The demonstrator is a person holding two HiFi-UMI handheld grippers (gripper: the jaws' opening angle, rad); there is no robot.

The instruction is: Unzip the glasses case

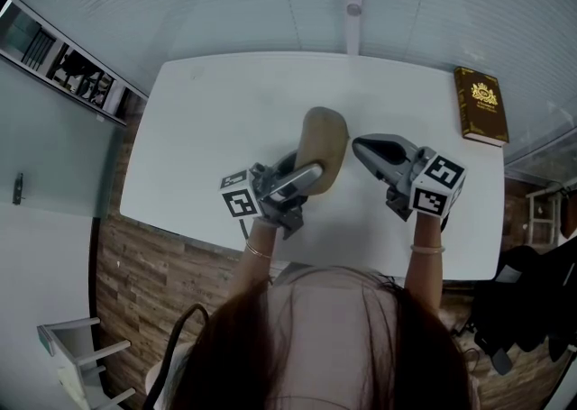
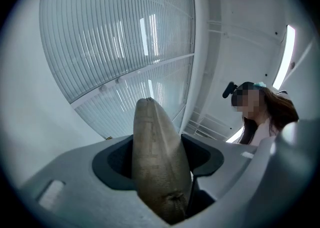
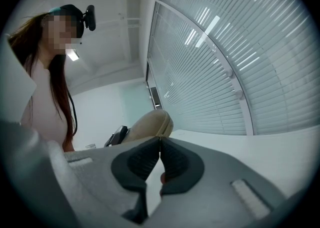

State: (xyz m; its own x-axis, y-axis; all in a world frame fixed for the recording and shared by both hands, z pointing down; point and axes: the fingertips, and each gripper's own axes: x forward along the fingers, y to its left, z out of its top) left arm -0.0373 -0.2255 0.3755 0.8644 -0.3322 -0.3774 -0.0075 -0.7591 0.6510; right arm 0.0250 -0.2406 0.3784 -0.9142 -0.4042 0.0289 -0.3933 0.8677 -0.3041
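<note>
**Left gripper (image 1: pixel 305 174) clamps glasses case (image 1: pixel 326 142) above white table (image 1: pixel 225 102)**

The left gripper's jaws stood wide apart and gripped the tan glasses case by its near end, with the dark pads (image 2: pixel 112 164) pressing on either side. The case rose between them, tilted upward, with its rounded far end clear of the table. The right gripper (image 1: pixel 362 146) had its jaws shut, the ribbed pads (image 3: pixel 137 159) meeting tip to tip. It hung just to the right of the case and was not touching it. In the right gripper view the case showed beyond the closed tips, to the left.

The left gripper pointed toward the far right and somewhat upward. The right gripper lay about level and pointed left toward the case. Both forearms reached out from the near edge of the table, each with a thin bracelet (image 1: pixel 259 251) at the wrist, and the marker cubes faced up toward the head camera.

A brown book (image 1: pixel 480 105) with a gold emblem lay flat at the table's far right corner, well apart from both grippers. Pale slatted blinds (image 1: pixel 180 3) ran along the far side of the room. Wood-grain flooring (image 1: pixel 153 264) showed near the table on the left, and a white chair (image 1: pixel 81 354) stood at the near left.
</note>
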